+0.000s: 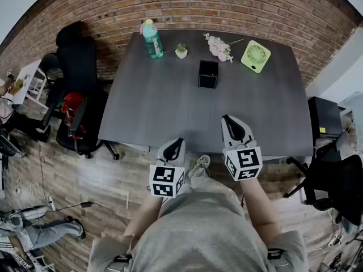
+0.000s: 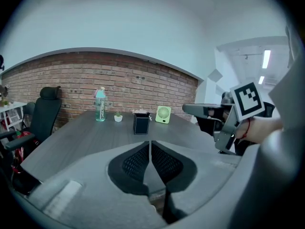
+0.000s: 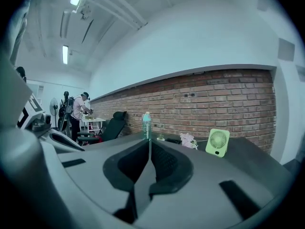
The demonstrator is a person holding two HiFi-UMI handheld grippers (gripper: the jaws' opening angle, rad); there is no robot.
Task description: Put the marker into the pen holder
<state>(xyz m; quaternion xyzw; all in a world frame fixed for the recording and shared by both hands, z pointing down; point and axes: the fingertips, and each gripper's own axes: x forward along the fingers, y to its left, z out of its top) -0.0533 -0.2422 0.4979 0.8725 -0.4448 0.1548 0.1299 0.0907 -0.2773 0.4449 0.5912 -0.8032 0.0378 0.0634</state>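
Both tools, left (image 1: 176, 144) and right (image 1: 228, 122), are pressed closed on nothing at the grey tabletop's (image 1: 159, 106) near edge. The black holder (image 1: 208, 74) stands toward the far side. Behind it are a bottle (image 1: 152, 39), plant (image 1: 181, 51), flowers (image 1: 219, 47) and fan (image 1: 256, 56), before a brick wall (image 1: 227, 4). The floor (image 1: 85, 180) is wood.

The person held the left gripper (image 1: 173, 147) and the right gripper (image 1: 229, 123) low before the body, the right reaching slightly further forward. Both pairs of fingers (image 2: 136, 163) were pressed together, gripping nothing.
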